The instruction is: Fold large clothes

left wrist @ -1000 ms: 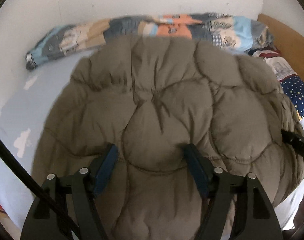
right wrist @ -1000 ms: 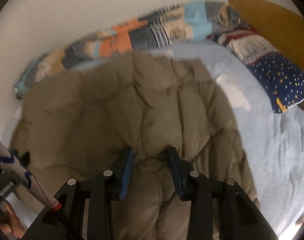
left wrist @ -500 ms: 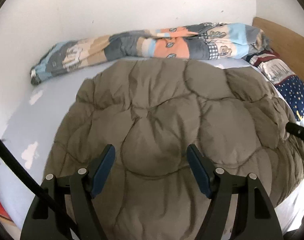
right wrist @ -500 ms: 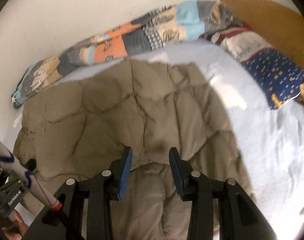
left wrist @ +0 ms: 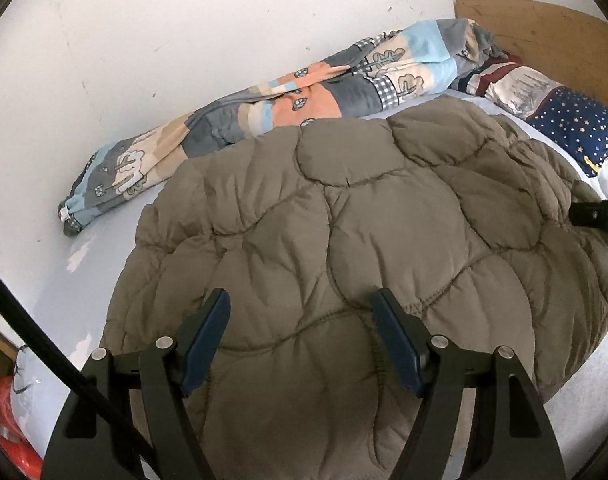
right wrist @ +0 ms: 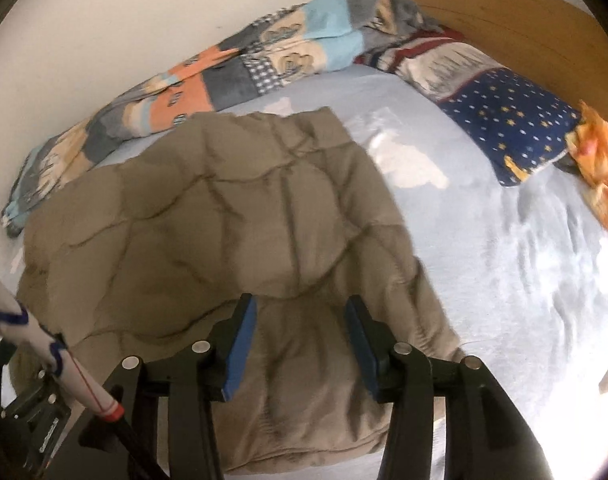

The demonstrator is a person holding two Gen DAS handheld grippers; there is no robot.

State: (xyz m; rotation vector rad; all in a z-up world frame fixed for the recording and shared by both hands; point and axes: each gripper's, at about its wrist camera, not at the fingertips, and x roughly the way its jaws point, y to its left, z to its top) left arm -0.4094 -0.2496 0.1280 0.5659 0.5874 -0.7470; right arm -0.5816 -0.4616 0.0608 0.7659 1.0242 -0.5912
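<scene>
A large brown quilted jacket (left wrist: 344,248) lies folded and puffy on the bed's light blue sheet (right wrist: 484,248). My left gripper (left wrist: 300,296) hovers over its near part, open wide, its blue pads (left wrist: 208,336) clear of the fabric. My right gripper (right wrist: 301,301) is over the jacket (right wrist: 208,216) near its front right edge. Its jaws are opening; a fold lies below between them, and the pads (right wrist: 240,344) do not press on it. The right gripper's black tip (left wrist: 596,216) shows at the jacket's right side in the left wrist view.
A patchwork blanket (left wrist: 296,92) lies rolled along the white wall. Pillows, one star-patterned navy (right wrist: 512,120), rest against the wooden headboard (right wrist: 524,20). An orange wrapper (right wrist: 600,160) sits by the pillow. A black cable (left wrist: 44,344) crosses the lower left. Bare sheet spreads right of the jacket.
The right gripper's jaws have spread apart over the fold they were narrow around. The left gripper has drawn back and rolled, so more of the jacket and wall shows.
</scene>
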